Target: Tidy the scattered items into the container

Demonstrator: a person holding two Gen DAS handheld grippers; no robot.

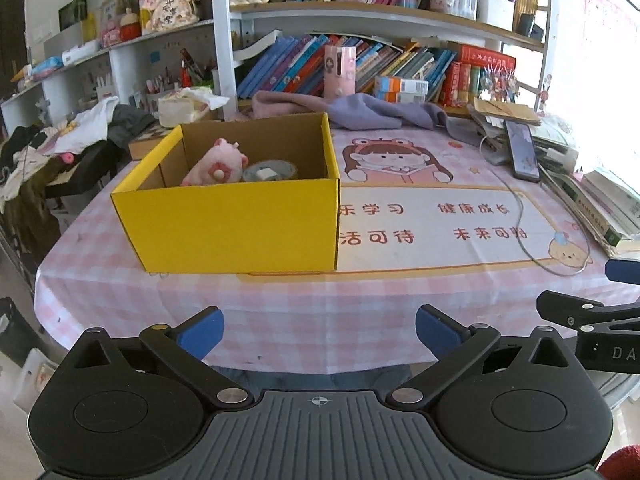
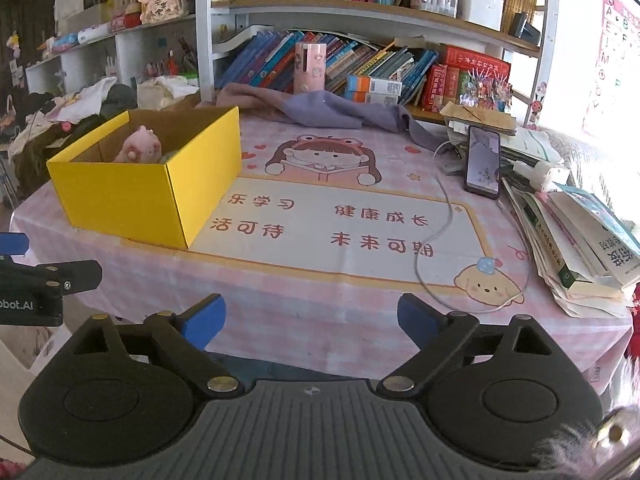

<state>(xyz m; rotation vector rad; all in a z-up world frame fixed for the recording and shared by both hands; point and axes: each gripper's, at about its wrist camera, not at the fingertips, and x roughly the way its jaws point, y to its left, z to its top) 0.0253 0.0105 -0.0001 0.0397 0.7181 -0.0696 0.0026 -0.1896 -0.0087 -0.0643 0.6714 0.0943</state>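
Observation:
A yellow cardboard box (image 1: 236, 224) stands open on the left of the pink table; it also shows in the right wrist view (image 2: 120, 196). Inside it lie a pink plush toy (image 1: 216, 164), also in the right wrist view (image 2: 138, 146), and a roll of tape (image 1: 270, 171) with a small white item in its middle. My left gripper (image 1: 319, 334) is open and empty, held back at the table's near edge, in front of the box. My right gripper (image 2: 311, 322) is open and empty, at the near edge to the right of the box.
A phone (image 2: 483, 162) with a white cable (image 2: 436, 236) lies at the right. Stacked books and papers (image 2: 580, 240) line the right edge. A purple cloth (image 2: 332, 114) and a pink cylinder (image 2: 309, 68) sit at the back before the bookshelf. Clothes pile left of the table (image 1: 60, 140).

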